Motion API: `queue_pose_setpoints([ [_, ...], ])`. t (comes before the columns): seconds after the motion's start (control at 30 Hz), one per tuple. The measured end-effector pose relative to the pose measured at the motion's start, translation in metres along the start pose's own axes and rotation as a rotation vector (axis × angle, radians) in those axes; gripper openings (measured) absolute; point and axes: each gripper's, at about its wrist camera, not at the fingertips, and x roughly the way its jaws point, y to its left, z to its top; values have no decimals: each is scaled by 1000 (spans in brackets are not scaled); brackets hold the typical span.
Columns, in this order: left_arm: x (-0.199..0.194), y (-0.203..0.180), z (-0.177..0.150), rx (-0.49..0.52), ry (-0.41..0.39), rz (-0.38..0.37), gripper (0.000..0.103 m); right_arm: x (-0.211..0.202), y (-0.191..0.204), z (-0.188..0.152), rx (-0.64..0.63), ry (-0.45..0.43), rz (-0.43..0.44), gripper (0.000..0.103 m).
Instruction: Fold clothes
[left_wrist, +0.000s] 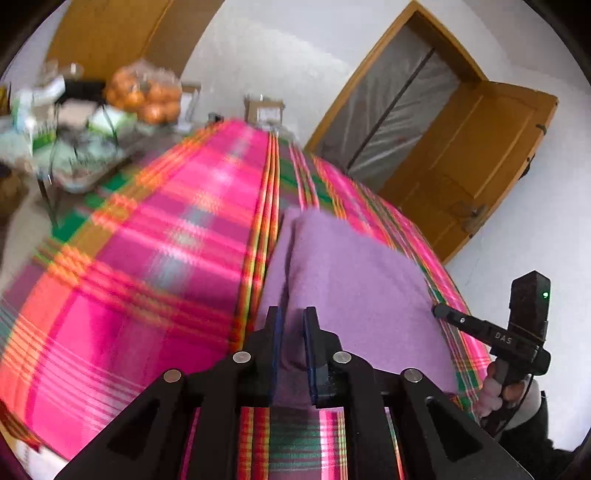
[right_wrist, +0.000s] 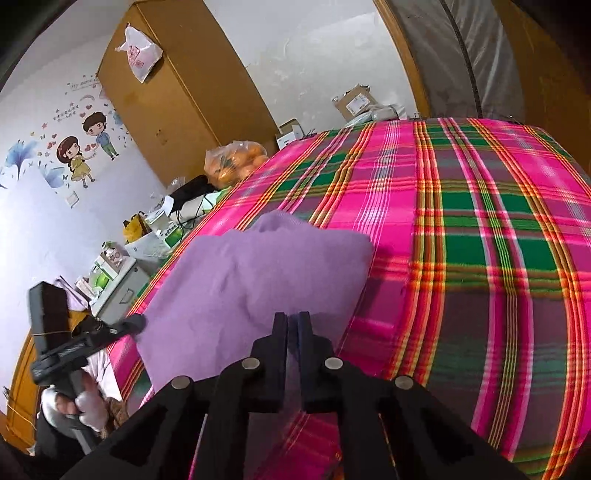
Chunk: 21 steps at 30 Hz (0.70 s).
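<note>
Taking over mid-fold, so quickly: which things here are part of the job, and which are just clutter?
Job: purple garment, pinched by left gripper and right gripper; plaid bedcover under it.
Clutter: bag of oranges, cardboard boxes, bedside items.

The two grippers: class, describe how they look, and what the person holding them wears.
Each gripper, left and right, is matt black with flat dark-blue pads and round silver pins on its linkage. Seen from the side, the right gripper carries white lettering and a black block with a green light, a thin cable trailing below. The hands wear whitish gloves and dark sleeves.
</note>
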Motion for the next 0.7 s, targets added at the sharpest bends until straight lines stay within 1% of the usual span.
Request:
queue_pose_setpoints([
  [0.07,-4,-14,7,36,-25,-11,11,4,2,4,-10,-4,-3,10],
  [0.13,5,-28,10,85,-21,-16,11,9,7,10,-28,-7,-5,10],
  [0.23,32,-36,7,128,27,7,11,19,11,22,-51,-19,-13,10],
  [0.3,52,-27,0,121,78,61,11,31,4,30,-49,-17,-41,10],
  [0.33,57,-23,-2,111,91,65,11,39,-2,34,-39,-6,-64,9],
  [0.37,57,-21,-4,108,86,55,11,47,-9,36,-28,6,-84,7],
  [0.43,53,-19,-5,111,71,43,11,60,-20,39,-3,32,-96,4],
  [0.57,52,-23,5,106,85,57,11,64,-18,44,-17,33,-107,5],
  [0.63,51,-31,16,135,62,60,11,60,-11,46,-35,23,-111,6],
  [0.7,55,-37,27,160,49,59,11,58,-3,49,-52,8,-94,8],
])
